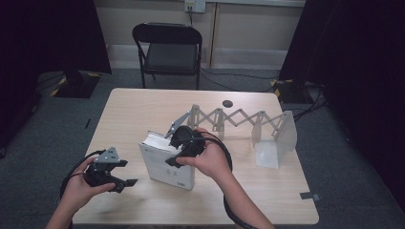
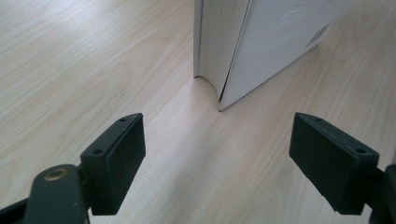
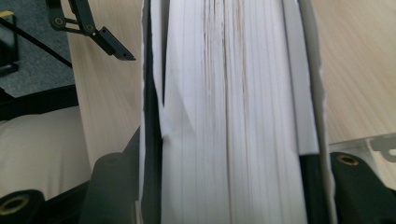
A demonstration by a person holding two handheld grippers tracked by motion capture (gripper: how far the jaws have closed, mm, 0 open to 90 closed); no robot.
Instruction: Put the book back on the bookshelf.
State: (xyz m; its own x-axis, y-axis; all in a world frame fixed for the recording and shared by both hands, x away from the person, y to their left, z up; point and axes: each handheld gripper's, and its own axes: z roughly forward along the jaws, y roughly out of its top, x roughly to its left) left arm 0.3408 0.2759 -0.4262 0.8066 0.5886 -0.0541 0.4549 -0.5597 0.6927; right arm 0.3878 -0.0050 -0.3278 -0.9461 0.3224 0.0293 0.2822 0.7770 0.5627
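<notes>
I worked in what looked like a recording room or lab rather than a home. My light wooden table (image 1: 143,109) stood alone on grey carpet (image 1: 47,143), with black curtains (image 1: 363,57) hanging at both sides. 1 black folding chair (image 1: 168,52) faced me against a plain beige wall (image 1: 248,38), a socket (image 1: 195,5) above it, and cables (image 1: 239,76) ran across the floor behind the table.

The book (image 3: 229,112) runs past the right gripper view's top and bottom edges. Its covers hide the jaws' inner faces.
</notes>
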